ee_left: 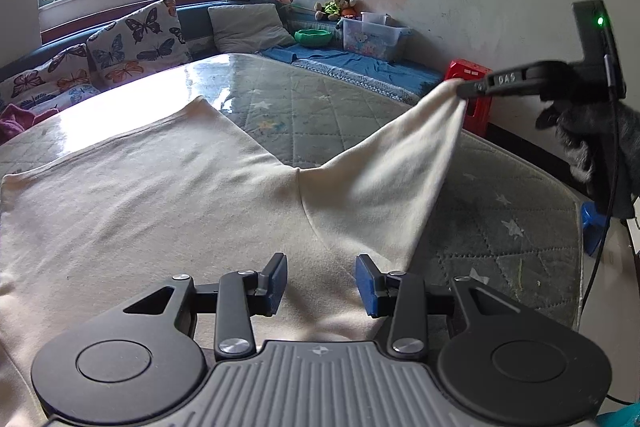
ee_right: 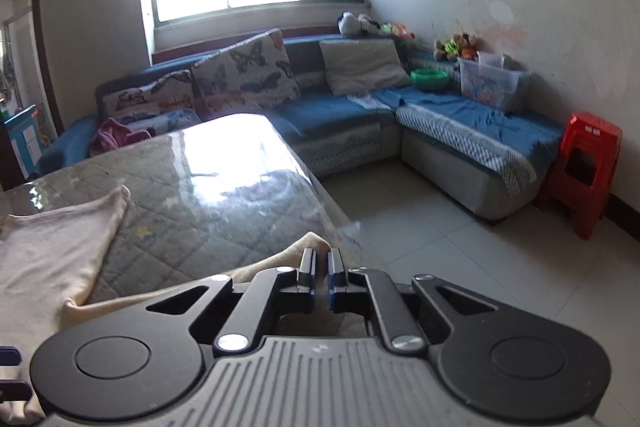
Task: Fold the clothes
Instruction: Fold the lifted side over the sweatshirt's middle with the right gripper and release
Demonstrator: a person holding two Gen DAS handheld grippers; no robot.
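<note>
A cream shirt (ee_left: 160, 195) lies spread on the quilted table top (ee_left: 312, 107). My left gripper (ee_left: 321, 283) is open just above the shirt's near part, by the seam where a sleeve joins the body. My right gripper (ee_right: 321, 281) is shut on the end of that sleeve (ee_right: 310, 241) and holds it lifted over the table's right side. In the left wrist view the right gripper (ee_left: 464, 89) shows at the upper right with the sleeve (ee_left: 400, 163) stretched up to it. The shirt's body (ee_right: 48, 239) lies at the left of the right wrist view.
A blue corner sofa (ee_right: 340, 115) with butterfly cushions (ee_right: 244, 71) stands beyond the table. A clear storage box (ee_right: 490, 83), a green bowl (ee_right: 430, 78) and soft toys sit on it. A red plastic stool (ee_right: 584, 167) stands by the wall. Tiled floor lies right of the table.
</note>
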